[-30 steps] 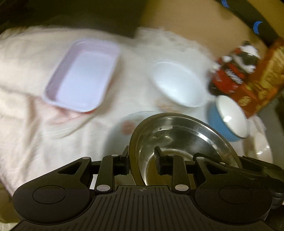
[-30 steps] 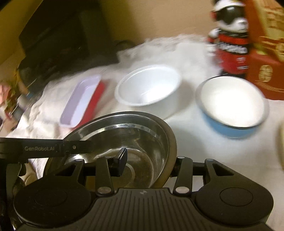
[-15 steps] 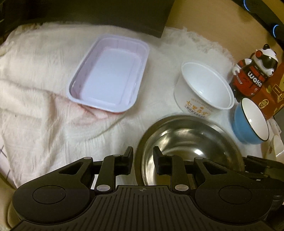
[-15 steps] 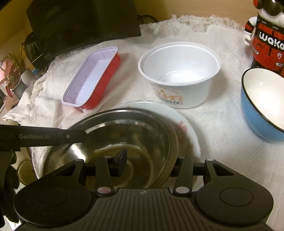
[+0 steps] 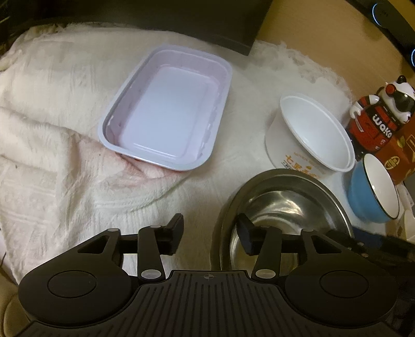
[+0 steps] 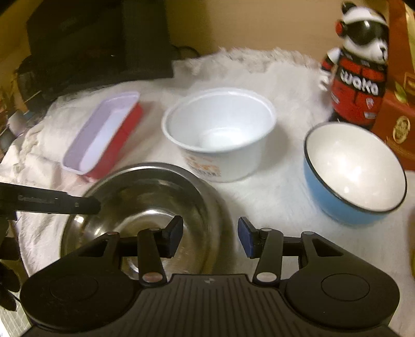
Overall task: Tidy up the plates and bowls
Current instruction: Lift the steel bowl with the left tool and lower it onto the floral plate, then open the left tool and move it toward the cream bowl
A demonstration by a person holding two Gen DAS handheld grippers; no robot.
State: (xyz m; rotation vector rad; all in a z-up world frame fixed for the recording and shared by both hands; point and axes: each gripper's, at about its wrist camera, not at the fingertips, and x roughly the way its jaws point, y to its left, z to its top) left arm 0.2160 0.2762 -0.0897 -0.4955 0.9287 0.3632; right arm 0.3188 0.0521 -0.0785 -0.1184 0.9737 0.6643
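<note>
A steel bowl [image 5: 285, 202] [image 6: 145, 202] rests on the white fluffy cloth [image 5: 52, 129]. My left gripper [image 5: 211, 234] straddles its left rim. The jaws are opening: one finger is outside on the cloth, the other inside the bowl, and neither pad presses on the rim. My right gripper [image 6: 210, 238] straddles the opposite rim, left finger inside, blue-padded right finger outside. White cloth shows between that pad and the rim, so this gripper is open too. The left gripper's black side [image 6: 52, 204] reaches over the bowl's far edge in the right wrist view.
Behind the steel bowl stand a white paper bowl [image 5: 311, 134] [image 6: 220, 129] and a blue bowl with a white inside [image 5: 373, 189] [image 6: 355, 168]. A lilac tray with red sides [image 5: 168, 116] [image 6: 103, 129] lies at the left. A panda figure [image 6: 360, 77], a red box [image 6: 399, 116] and a black block [image 5: 181, 20] line the back.
The steel bowl has come down onto the cloth, and the flowered plate seen beneath it no longer shows. My left jaws have spread off the rim. The right finger now stands clear of the bowl.
</note>
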